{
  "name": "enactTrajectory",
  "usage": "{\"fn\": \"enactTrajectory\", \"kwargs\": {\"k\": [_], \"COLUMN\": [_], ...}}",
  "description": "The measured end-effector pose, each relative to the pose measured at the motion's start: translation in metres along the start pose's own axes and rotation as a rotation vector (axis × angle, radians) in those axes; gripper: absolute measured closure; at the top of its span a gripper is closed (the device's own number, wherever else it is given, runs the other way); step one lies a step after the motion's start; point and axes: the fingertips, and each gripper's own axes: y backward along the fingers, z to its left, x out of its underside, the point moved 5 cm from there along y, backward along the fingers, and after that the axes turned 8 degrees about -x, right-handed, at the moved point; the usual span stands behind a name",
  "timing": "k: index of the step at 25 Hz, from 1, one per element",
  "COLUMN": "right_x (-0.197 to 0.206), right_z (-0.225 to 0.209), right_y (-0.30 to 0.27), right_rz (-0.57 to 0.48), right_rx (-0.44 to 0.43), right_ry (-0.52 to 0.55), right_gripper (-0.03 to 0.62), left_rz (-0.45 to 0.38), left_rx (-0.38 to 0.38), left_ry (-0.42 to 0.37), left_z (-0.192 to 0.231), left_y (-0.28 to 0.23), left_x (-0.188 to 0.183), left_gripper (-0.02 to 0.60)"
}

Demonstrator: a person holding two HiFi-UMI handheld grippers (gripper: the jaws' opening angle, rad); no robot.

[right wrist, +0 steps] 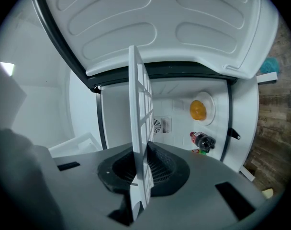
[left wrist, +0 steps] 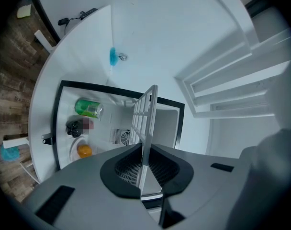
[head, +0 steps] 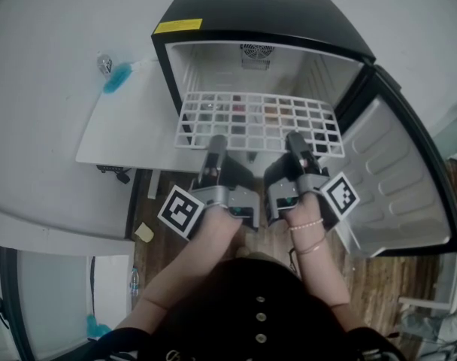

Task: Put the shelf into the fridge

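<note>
Shelf: the white wire shelf [head: 258,121] is held flat at the mouth of the fridge [head: 213,10]. Its far part seems to be inside the opening already, and its near edge is outside, toward the person.

Left gripper: the left gripper [head: 216,143] has its jaws closed on the near edge of the shelf. In the left gripper view the grid stands edge-on, pressed between the two black pads.

Right gripper: the right gripper [head: 295,141] grips the same edge, a little to the right. Its jaws are also tight on the wire frame, with no gap to see.

Fridge: the door [head: 394,171] is open wide to the right. Lower inside there is a green can [left wrist: 88,108], a dark bottle [right wrist: 203,140] and an orange fruit [right wrist: 198,109] on a plate.

Done, as judged: the shelf is picked up, levelled and brought to the opening.

Left, as judged: it must slide deeper until it sits on the side rails, and then both grippers let go. Whether the side edges meet the rails already, the pictures do not show.

Risk: if one side goes ahead of the other, the shelf can jam against the walls.
</note>
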Motion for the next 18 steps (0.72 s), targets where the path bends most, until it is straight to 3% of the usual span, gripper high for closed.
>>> {"fn": "enactTrajectory", "kwargs": {"k": [18], "right_x": [-0.0008], "right_z": [0.0015], "right_y": [-0.0037], "right_rz": [0.005], "right_rx": [-0.023], "right_ry": [0.004], "right_gripper": [0.560], "left_rz": [0.000], "left_rx": [0.016], "left_ry": [-0.007], "left_z": [-0.0001], "left_y": [-0.0014], "left_x": [0.0004], "left_gripper": [0.549]}}
